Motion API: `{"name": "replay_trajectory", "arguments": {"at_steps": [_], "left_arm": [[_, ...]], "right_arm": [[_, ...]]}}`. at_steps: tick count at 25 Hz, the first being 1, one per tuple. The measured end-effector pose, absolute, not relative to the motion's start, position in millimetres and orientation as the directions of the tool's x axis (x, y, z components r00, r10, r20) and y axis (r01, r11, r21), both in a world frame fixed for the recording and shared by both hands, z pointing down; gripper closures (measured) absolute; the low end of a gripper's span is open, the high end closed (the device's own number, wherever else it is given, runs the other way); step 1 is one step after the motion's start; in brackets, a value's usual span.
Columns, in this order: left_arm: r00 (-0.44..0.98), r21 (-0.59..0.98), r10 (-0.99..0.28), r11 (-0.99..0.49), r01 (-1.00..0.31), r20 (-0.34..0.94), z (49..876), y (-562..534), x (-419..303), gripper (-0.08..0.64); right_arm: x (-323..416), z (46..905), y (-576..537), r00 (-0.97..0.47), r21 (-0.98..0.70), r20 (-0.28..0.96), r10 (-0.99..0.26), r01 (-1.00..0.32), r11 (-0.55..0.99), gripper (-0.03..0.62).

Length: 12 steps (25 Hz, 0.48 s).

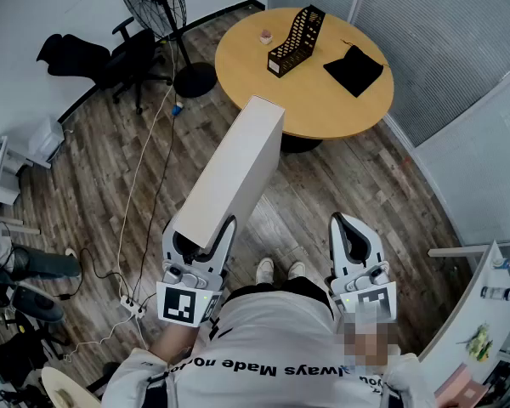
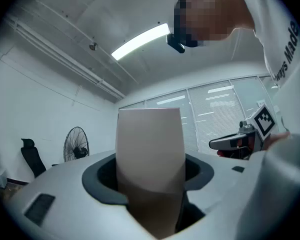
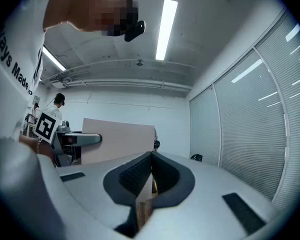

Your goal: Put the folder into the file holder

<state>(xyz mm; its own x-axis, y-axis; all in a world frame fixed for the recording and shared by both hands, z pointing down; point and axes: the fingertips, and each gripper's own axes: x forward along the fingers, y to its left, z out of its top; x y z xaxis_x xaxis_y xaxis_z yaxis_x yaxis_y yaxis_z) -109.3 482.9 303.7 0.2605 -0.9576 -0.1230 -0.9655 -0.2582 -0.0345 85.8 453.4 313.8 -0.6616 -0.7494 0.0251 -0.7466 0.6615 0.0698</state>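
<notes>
My left gripper is shut on the lower end of a tall beige folder, which slants up and away toward the table. In the left gripper view the folder stands between the wide-set jaws of that gripper and hides what lies ahead. The black lattice file holder stands upright on the round wooden table, well ahead of both grippers. My right gripper is shut with nothing in it; in its own view that gripper points upward, with the folder to its left.
A black pouch and a small pink object lie on the table. A standing fan and a black chair are at the far left. Cables and a power strip lie on the wood floor at the left. Blinds line the right wall.
</notes>
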Motion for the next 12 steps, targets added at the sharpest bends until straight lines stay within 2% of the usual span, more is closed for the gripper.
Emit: {"name": "replay_trajectory", "arguments": {"at_steps": [12], "left_arm": [[0.252,-0.024,-0.957,-0.251,-0.968,-0.148,298,520,-132,0.270]], "right_arm": [[68,299,488,-0.644,0.065,-0.020,-0.764,-0.764,0.642,0.569]]}}
